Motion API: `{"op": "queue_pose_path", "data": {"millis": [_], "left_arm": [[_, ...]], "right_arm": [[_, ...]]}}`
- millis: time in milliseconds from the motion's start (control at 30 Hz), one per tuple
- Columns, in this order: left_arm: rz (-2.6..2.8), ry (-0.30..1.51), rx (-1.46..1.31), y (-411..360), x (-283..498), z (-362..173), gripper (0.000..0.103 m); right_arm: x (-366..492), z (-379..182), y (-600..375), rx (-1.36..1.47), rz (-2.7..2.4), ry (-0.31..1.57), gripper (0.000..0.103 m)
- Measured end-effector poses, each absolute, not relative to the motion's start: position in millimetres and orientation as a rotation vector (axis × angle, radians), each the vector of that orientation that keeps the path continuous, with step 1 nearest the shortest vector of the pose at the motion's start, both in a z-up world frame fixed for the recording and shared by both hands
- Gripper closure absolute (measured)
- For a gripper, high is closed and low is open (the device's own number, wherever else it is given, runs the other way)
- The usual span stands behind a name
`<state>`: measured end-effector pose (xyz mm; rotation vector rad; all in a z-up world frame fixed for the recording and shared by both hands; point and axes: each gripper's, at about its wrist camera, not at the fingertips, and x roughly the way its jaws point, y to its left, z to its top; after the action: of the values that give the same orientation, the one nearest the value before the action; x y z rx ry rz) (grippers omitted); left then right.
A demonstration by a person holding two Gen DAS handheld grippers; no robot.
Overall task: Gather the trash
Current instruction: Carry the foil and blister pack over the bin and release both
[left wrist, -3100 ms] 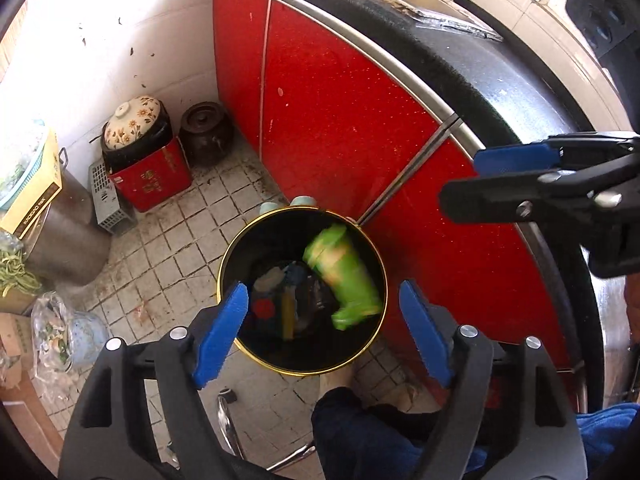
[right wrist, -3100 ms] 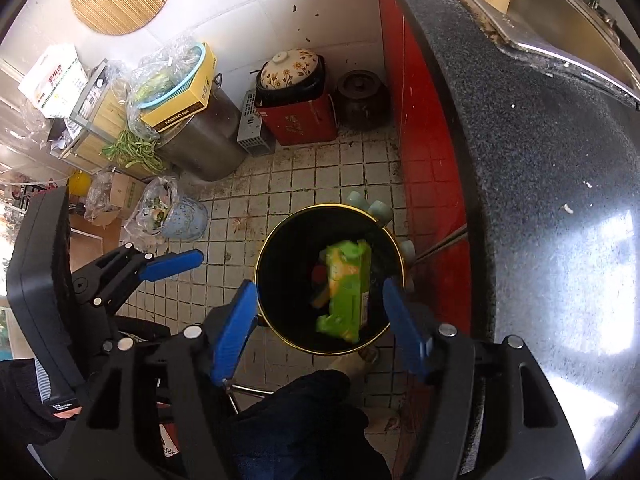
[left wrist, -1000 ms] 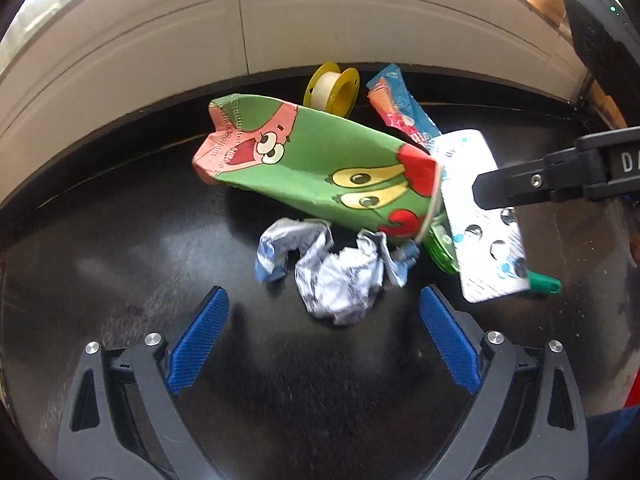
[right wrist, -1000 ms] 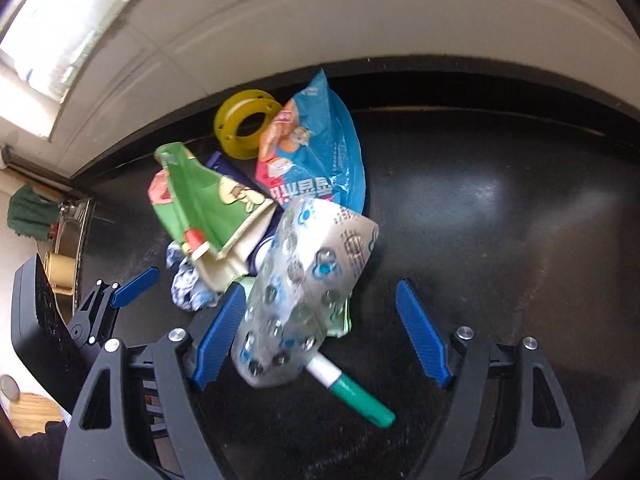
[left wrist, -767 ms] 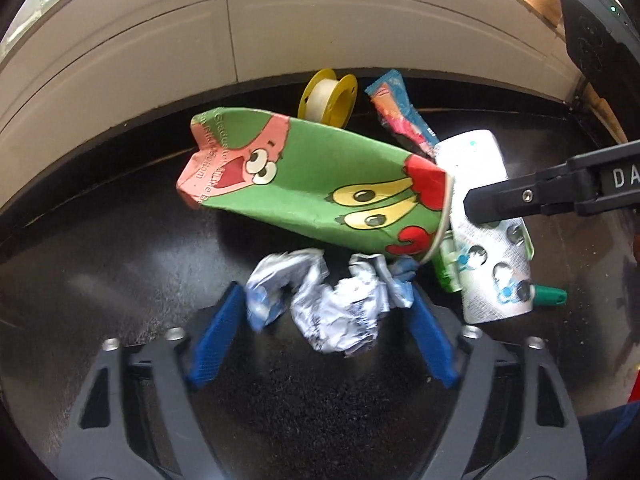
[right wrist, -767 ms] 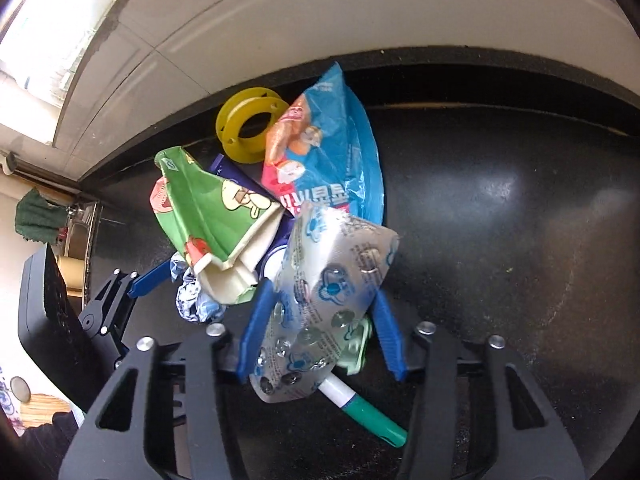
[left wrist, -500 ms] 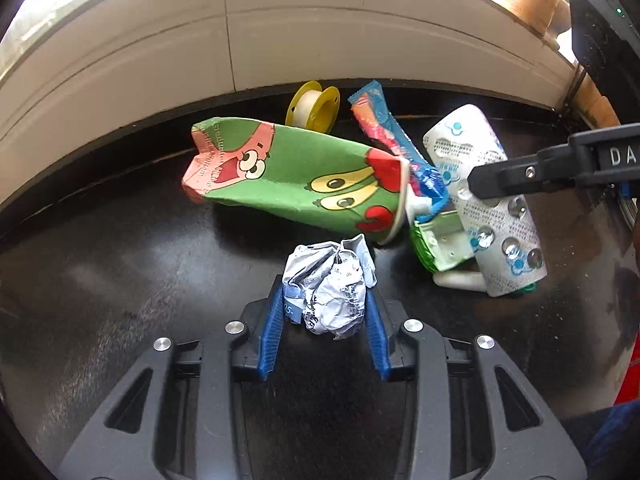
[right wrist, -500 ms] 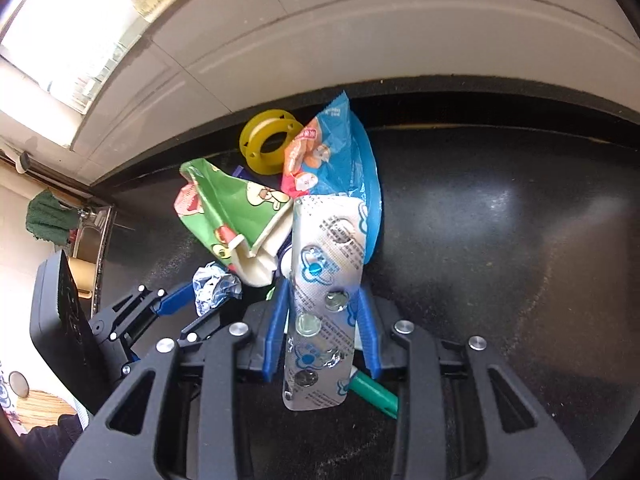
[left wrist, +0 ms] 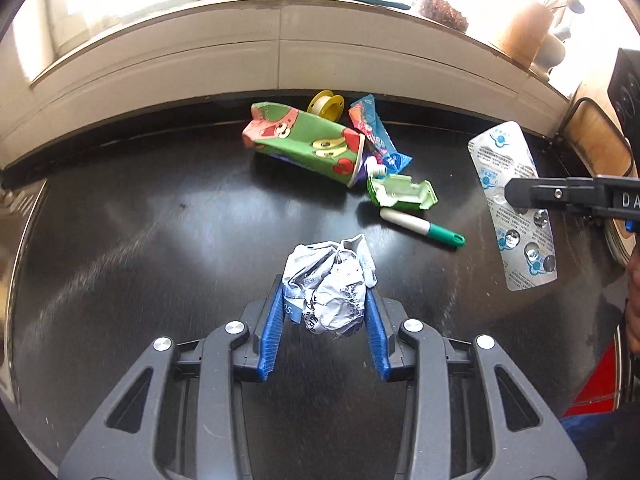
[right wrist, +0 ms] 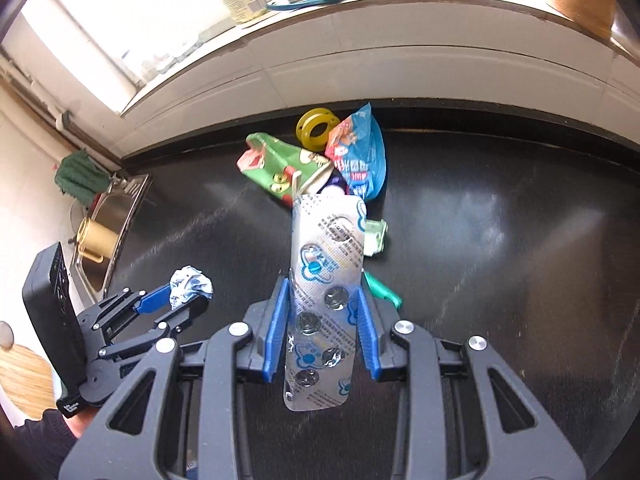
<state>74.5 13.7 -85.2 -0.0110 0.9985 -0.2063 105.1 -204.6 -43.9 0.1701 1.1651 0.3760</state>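
Observation:
My left gripper [left wrist: 325, 304] is shut on a crumpled silver wrapper [left wrist: 328, 282] and holds it above the black countertop [left wrist: 140, 240]; the wrapper also shows in the right wrist view [right wrist: 189, 285]. My right gripper [right wrist: 320, 300] is shut on a silver blister pack [right wrist: 326, 296], which also shows at the right of the left wrist view [left wrist: 510, 204]. On the counter lie a green cartoon carton [left wrist: 308, 142], a blue snack bag [left wrist: 374, 128], a yellow tape spool [left wrist: 325, 104], a small green box [left wrist: 402, 194] and a green-capped marker [left wrist: 420, 227].
A white tiled ledge [left wrist: 280, 52] with jars runs along the back of the counter. A steel sink [right wrist: 108, 224] lies at the counter's left end in the right wrist view. A wooden board [left wrist: 596, 132] stands at the far right.
Both grippers closed, the left on the crumpled wrapper and the right on the blister pack, then lifted them and drew back from the trash pile.

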Motion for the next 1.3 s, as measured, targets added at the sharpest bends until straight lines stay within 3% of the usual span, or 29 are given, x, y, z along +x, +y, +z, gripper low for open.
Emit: {"op": "queue_pose_path", "data": {"millis": [633, 900, 1300], "left_arm": [[-0.072, 0.949, -0.053, 36, -16, -65, 0.066], [0.164, 0.923, -0.164, 100, -84, -63, 0.066], [0.593, 0.947, -0.405, 201, -249, -98, 0.066]], "right_arm": [[42, -34, -160, 0.046, 0.506, 1.138, 0.07], [12, -36, -49, -0.114, 0.777, 1.141, 0.069], [-107, -74, 137, -0.395, 1.282, 1.279, 0.069]]}}
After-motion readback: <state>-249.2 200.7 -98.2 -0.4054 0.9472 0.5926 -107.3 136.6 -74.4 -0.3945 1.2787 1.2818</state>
